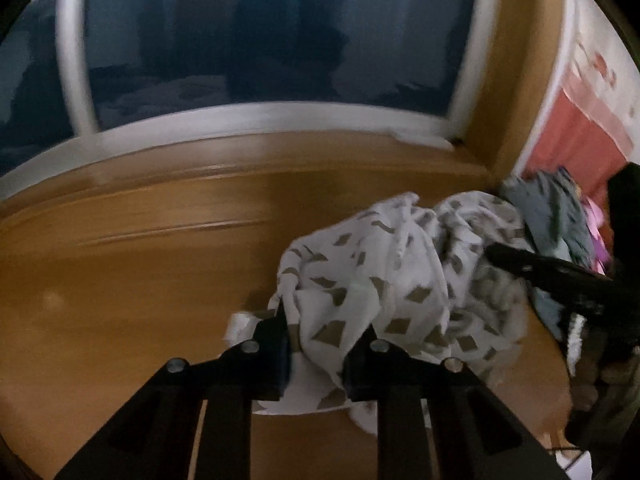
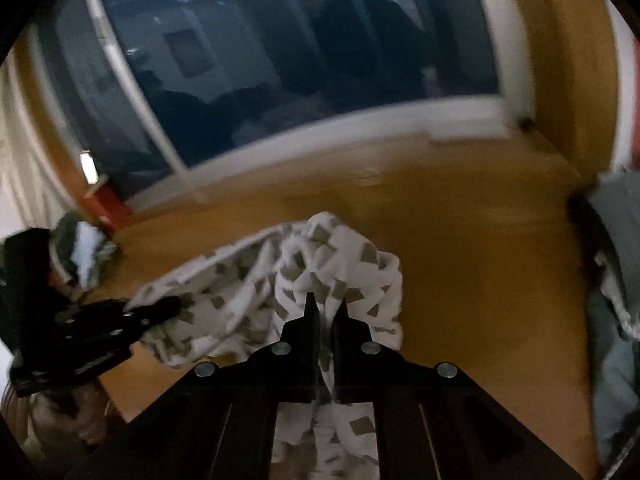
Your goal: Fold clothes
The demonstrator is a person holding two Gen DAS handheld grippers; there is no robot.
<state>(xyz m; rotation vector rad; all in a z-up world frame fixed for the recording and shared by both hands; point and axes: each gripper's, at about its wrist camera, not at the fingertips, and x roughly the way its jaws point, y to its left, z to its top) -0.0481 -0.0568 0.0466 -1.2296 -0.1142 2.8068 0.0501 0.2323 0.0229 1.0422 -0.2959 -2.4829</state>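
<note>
A white garment with grey-brown diamond shapes [image 1: 360,272] lies bunched on the wooden table [image 1: 140,280]. My left gripper [image 1: 324,320] is closed on a thick fold at its near edge, and cloth fills the gap between the fingers. The right gripper [image 1: 504,258] reaches into the garment from the right. In the right wrist view the same garment [image 2: 320,264] is gathered in front of my right gripper [image 2: 326,306], whose fingers pinch a narrow fold. The left gripper [image 2: 168,306] holds the garment's left end, so the cloth spans between the two.
A pile of grey-blue and pink clothes [image 1: 560,216] sits at the table's right end, and a grey-blue garment [image 2: 616,280] shows at the right edge. A green and white cloth [image 2: 80,252] and a red object [image 2: 106,204] lie left. A dark window [image 1: 260,40] stands behind.
</note>
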